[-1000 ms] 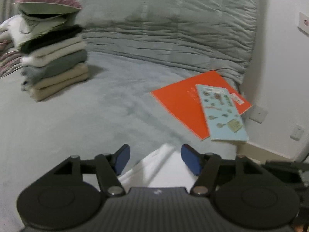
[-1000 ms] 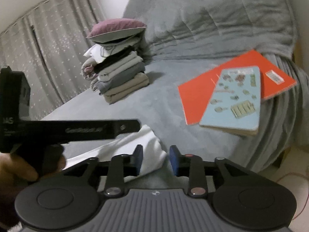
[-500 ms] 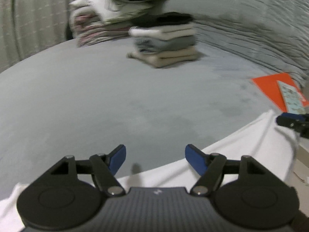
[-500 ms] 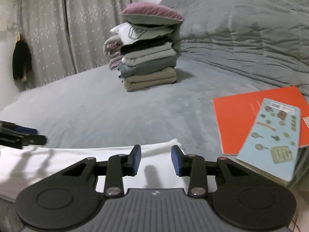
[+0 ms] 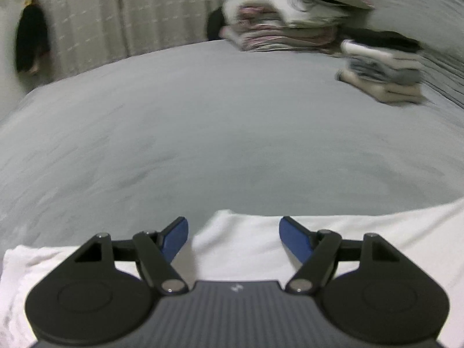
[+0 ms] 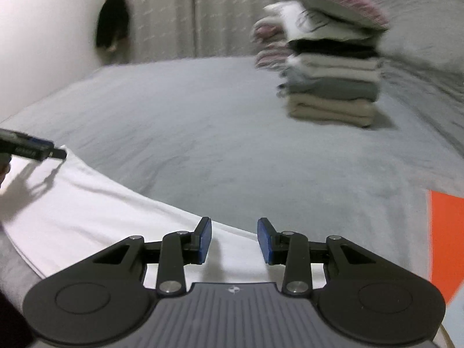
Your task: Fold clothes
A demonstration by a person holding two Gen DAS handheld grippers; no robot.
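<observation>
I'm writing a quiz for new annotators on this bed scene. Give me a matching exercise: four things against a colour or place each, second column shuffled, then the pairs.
Things:
1. white garment
2. pillow
3. folder
4. dark item

Descriptions:
A. orange, at the right edge of the bed
B. hanging by the curtain
C. on top of the folded stack
D. spread along the near edge of the bed, under both grippers

Pairs: 1-D, 2-C, 3-A, 4-B
</observation>
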